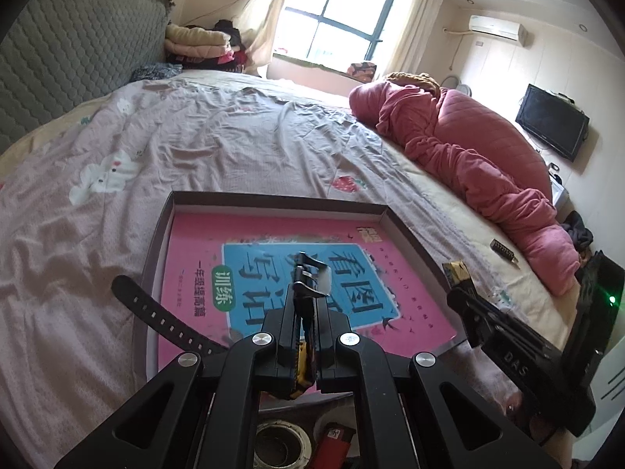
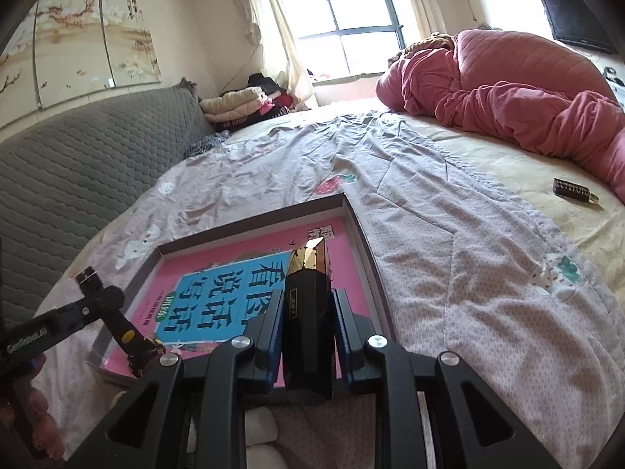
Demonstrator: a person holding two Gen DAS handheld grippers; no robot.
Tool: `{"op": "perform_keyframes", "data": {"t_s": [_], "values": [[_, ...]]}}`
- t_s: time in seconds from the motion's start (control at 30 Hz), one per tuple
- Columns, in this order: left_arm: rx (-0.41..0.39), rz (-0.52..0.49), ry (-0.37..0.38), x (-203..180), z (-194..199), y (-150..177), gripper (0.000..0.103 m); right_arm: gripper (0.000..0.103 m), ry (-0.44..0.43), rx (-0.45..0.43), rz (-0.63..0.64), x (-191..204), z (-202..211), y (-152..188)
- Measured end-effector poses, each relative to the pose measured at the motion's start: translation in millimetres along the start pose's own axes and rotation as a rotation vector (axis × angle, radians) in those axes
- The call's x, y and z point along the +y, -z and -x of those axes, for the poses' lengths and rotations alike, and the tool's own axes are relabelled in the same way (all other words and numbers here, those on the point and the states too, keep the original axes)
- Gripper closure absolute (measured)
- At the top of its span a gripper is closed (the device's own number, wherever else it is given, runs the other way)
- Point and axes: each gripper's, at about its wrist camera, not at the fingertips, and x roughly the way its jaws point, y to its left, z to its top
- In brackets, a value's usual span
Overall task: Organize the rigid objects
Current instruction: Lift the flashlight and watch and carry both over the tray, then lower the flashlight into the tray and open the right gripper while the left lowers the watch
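With your left gripper (image 1: pixel 302 336) clamped on the wristwatch (image 1: pixel 308 273) and your right gripper (image 2: pixel 306 336) clamped on the black-and-gold box (image 2: pixel 306 305), both over the tray (image 1: pixel 273 200), you next lower and release.

**A lived-in bedroom at home**

A wide bed (image 1: pixel 218 133) fills the room, spread with a pale sheet printed with rabbits and strawberries, a pink quilt (image 2: pixel 527 90) heaped along one side. Behind it stands a grey quilted headboard (image 2: pixel 78 164) under a blossom wall painting (image 2: pixel 82 35). Folded blankets (image 1: pixel 195 41) sit by the curtained window (image 1: pixel 336 11). An air conditioner (image 1: pixel 496 27) and a small television (image 1: pixel 550 127) hang on the far wall.
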Motion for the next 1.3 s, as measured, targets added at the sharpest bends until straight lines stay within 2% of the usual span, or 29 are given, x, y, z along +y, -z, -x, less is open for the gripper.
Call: {"op": "perform_keyframes", "data": {"t_s": [0.27,0.4,0.7,1.3], "values": [[0.029,-0.001,-0.007,3,-3,2,0.098,0.079,0.046,0.060,0.039,3,-27,-5],[0.032,-0.007,-0.018,2,-3,3,0.098,0.079,0.097,0.104,0.071,7,-38,-6],[0.053,0.013,-0.039,5,0,0,0.098,0.079,0.115,0.183,0.103,9,-50,0],[0.075,0.016,-0.078,1,5,2,0.096,0.078,0.134,0.197,0.193,18,-51,6]]}}
